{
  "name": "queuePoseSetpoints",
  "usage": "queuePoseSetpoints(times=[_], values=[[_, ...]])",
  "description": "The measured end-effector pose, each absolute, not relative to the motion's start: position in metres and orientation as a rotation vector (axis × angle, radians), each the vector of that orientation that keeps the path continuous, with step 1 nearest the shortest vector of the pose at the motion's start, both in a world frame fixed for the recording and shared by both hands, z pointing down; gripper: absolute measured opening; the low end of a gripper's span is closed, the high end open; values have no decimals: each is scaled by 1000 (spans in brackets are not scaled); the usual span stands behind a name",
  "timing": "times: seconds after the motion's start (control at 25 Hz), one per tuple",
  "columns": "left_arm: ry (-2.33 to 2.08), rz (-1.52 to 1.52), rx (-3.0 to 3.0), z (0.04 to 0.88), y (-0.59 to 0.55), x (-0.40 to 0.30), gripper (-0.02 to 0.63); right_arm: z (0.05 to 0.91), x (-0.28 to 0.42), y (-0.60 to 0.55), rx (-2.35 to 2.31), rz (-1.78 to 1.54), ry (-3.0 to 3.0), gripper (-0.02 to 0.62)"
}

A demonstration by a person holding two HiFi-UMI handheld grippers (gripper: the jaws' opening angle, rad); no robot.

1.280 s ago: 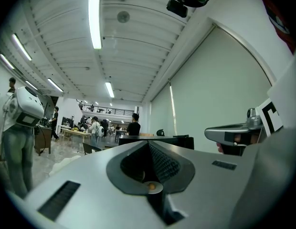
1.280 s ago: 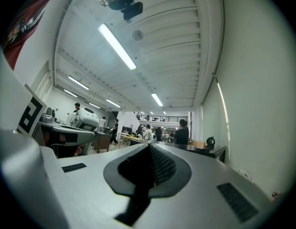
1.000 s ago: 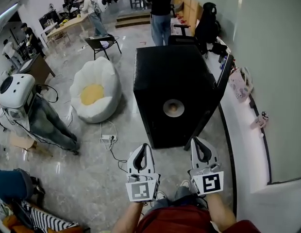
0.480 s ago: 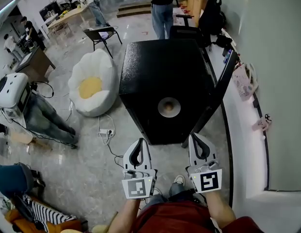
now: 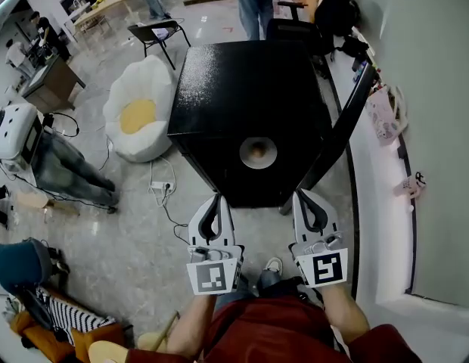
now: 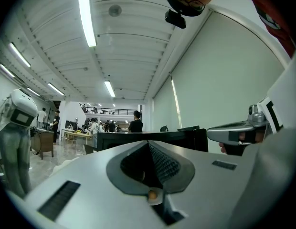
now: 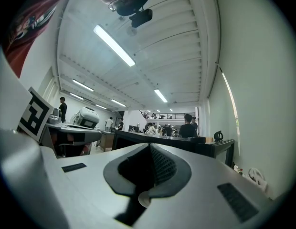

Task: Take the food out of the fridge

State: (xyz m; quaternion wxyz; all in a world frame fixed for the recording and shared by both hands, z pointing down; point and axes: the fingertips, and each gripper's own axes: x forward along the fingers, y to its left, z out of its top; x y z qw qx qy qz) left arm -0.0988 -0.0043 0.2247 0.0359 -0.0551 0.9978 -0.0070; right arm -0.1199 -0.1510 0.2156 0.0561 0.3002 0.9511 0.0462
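The left gripper (image 5: 215, 203) and right gripper (image 5: 302, 199), jaws shut and empty, should be opened before the fridge (image 5: 242, 82) is reached.

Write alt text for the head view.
The left gripper and right gripper, both shut and empty, point at a black fridge seen from above, a round dish on top, its door open at the right. A flower-shaped cushion lies on the floor at left.

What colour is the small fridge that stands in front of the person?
The fridge is black; the head view shows it best.
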Motion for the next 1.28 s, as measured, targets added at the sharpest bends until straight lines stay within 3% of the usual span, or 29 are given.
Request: queuePoseSetpoints(times=[1.28], values=[[3068, 120, -270, 255, 45, -110, 14, 257, -124, -86, 908, 254, 2980, 21]])
